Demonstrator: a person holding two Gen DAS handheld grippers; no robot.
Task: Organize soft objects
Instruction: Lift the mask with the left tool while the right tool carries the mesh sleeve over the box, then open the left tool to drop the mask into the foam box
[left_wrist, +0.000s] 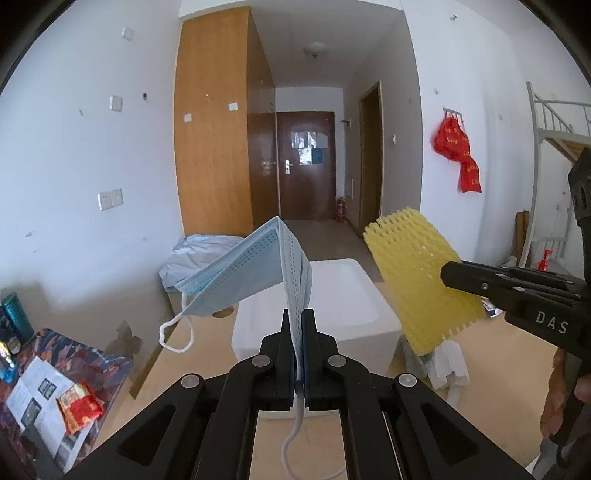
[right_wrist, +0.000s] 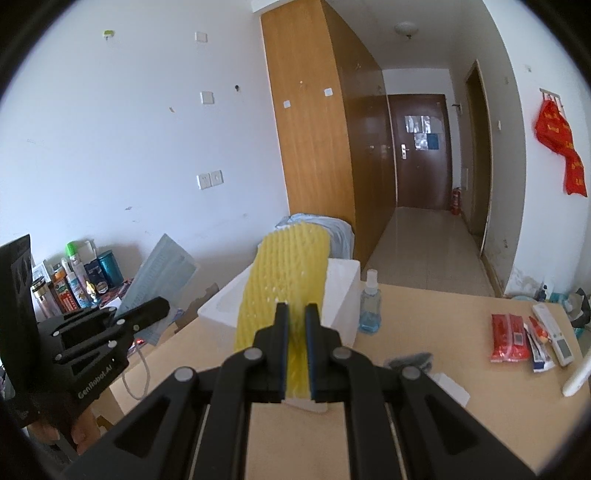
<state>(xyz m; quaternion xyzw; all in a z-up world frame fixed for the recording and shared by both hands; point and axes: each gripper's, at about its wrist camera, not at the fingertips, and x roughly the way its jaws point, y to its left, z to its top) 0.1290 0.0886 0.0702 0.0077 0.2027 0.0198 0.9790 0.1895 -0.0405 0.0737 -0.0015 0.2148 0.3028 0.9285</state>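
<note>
Since the blue face mask (left_wrist: 236, 273) and yellow foam net (right_wrist: 284, 284) look feather-light and floppy, each claw, left (left_wrist: 298, 325) and right (right_wrist: 296, 317), is clamped on an edge, which should hold.

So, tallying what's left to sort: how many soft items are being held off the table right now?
2. A blue face mask is clamped in the left gripper, and a yellow foam fruit net in the right gripper, both above the white foam box. Others may lie out of view.
</note>
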